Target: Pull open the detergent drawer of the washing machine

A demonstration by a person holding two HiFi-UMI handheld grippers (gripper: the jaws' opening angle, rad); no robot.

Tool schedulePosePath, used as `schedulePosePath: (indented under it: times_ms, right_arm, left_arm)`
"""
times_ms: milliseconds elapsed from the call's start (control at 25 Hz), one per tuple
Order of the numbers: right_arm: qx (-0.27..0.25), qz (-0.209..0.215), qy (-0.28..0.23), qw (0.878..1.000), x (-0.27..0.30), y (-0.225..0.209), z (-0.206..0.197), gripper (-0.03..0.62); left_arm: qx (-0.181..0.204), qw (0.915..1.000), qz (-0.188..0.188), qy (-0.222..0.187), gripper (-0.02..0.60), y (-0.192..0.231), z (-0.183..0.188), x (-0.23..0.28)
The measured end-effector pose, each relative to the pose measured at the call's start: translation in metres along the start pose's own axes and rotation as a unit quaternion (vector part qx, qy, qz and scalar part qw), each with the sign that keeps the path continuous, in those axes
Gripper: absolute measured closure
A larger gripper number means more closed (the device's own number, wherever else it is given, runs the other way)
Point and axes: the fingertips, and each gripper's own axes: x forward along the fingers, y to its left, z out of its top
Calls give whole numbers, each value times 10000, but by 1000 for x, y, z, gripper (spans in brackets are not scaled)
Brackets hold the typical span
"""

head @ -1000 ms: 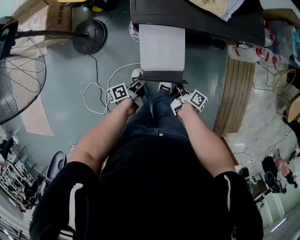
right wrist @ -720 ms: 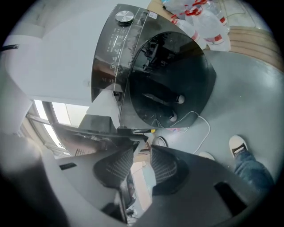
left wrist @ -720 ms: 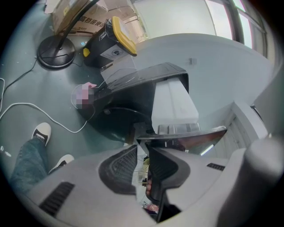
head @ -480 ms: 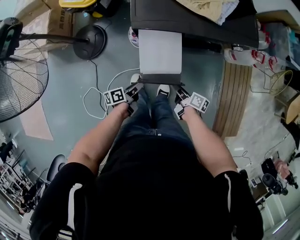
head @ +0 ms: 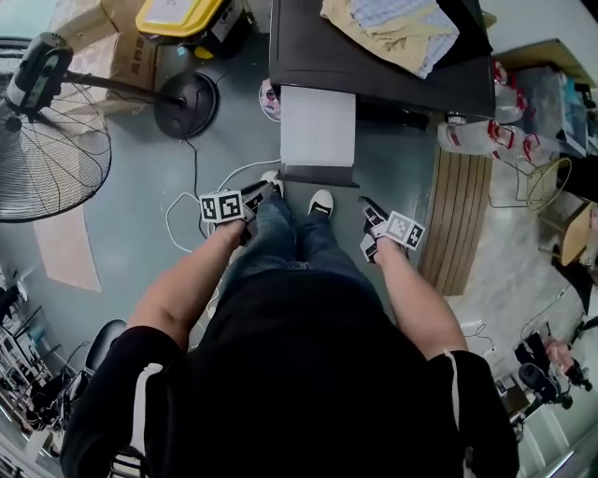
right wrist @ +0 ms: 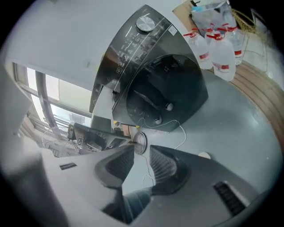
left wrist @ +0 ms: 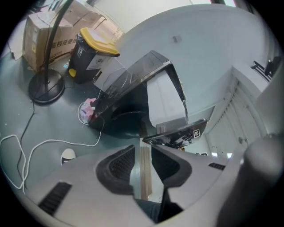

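Observation:
The washing machine (head: pixel 392 70) stands at the top of the head view, and its white detergent drawer (head: pixel 318 126) is pulled far out, dark front panel (head: pixel 318 175) nearest me. My left gripper (head: pixel 254 201) hangs left of that panel and my right gripper (head: pixel 372 231) to its right and lower; both are clear of it. In the left gripper view the drawer (left wrist: pixel 166 99) lies ahead of the left gripper (left wrist: pixel 143 162). The left jaws have just been opening with nothing between them. The right gripper (right wrist: pixel 141 162) faces the machine's door (right wrist: pixel 164 88). Its jaws opened wide, then eased in slightly, also with nothing between them.
A standing fan (head: pixel 51 140) with its round base (head: pixel 187 103) is at the left, a white cable (head: pixel 187 201) looping on the floor beside it. Cardboard boxes (head: pixel 93 37) and a yellow-lidded bin (head: pixel 182 17) sit behind. Wooden boards (head: pixel 467 215) and plastic bottles (head: pixel 486 135) lie right.
Both grippers have let go of the drawer's front panel and drawn back, the left one to the left, the right one to the right and toward me. The drawer stays pulled out.

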Motion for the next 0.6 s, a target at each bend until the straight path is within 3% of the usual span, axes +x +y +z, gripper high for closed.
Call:
schedulePosePath:
  times_ms: [200, 600]
  right_arm:
    - [-266, -149, -253, 9992, -20, 5, 32, 483]
    - [-1532, -385, -786, 9843, -44, 57, 94, 493]
  left_arm:
    - [280, 9992, 228, -172, 457, -6, 23, -17]
    - [736, 9945, 427, -613, 457, -25, 68, -53]
